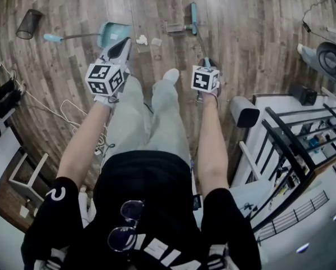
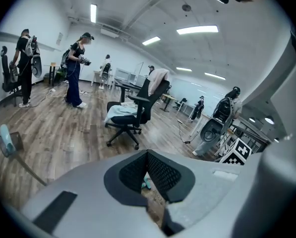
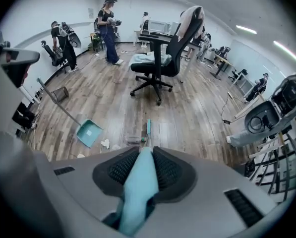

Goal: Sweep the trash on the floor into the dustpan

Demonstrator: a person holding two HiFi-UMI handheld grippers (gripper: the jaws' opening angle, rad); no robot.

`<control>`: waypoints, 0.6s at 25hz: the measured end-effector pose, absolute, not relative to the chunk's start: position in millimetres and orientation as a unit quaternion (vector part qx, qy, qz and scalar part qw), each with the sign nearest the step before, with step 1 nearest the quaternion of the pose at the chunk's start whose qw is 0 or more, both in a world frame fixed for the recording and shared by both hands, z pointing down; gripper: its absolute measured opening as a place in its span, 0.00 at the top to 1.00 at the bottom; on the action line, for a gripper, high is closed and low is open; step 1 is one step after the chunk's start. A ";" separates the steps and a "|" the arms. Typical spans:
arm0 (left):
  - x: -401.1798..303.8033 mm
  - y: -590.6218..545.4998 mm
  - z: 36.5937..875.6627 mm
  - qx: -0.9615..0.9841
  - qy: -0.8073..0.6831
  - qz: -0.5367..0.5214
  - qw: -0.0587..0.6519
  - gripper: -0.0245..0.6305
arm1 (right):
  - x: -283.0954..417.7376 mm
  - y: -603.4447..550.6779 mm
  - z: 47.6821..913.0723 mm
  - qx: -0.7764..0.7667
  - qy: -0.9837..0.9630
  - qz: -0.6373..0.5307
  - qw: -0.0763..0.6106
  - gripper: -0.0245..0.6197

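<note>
A teal dustpan (image 1: 112,34) lies on the wood floor, its long handle reaching left. Crumpled white paper scraps (image 1: 142,39) lie just right of it. In the right gripper view the dustpan (image 3: 89,133) and a scrap (image 3: 105,143) sit left of the broom head (image 3: 148,128). My right gripper (image 3: 147,155) is shut on the teal broom handle (image 3: 138,192). From the head view the broom head (image 1: 193,17) lies ahead of my right gripper (image 1: 207,62). My left gripper (image 1: 121,46) hovers near the dustpan, and its jaws (image 2: 148,155) are shut on nothing.
A clear plastic piece (image 1: 175,28) lies beside the broom head. A mesh wastebasket (image 1: 28,24) is tipped over far left. Cables (image 1: 61,114) run along the left floor and a black rack (image 1: 303,145) stands right. An office chair (image 3: 157,58) and people stand farther off.
</note>
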State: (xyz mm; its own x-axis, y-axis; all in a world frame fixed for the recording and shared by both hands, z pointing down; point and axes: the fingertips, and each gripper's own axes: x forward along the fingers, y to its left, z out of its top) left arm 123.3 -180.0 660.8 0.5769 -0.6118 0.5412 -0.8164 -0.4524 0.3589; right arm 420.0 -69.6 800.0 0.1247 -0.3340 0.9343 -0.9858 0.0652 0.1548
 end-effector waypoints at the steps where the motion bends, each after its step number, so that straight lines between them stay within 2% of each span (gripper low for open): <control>1: 115.8 -179.7 662.0 0.833 -0.431 0.169 0.302 0.96 | 413.2 -70.8 800.1 0.584 -0.564 0.345 0.471 0.83; 15: 36.7 -166.5 678.1 0.814 -0.462 0.163 0.313 0.96 | 327.3 -72.8 799.5 0.567 -0.575 0.355 0.470 0.83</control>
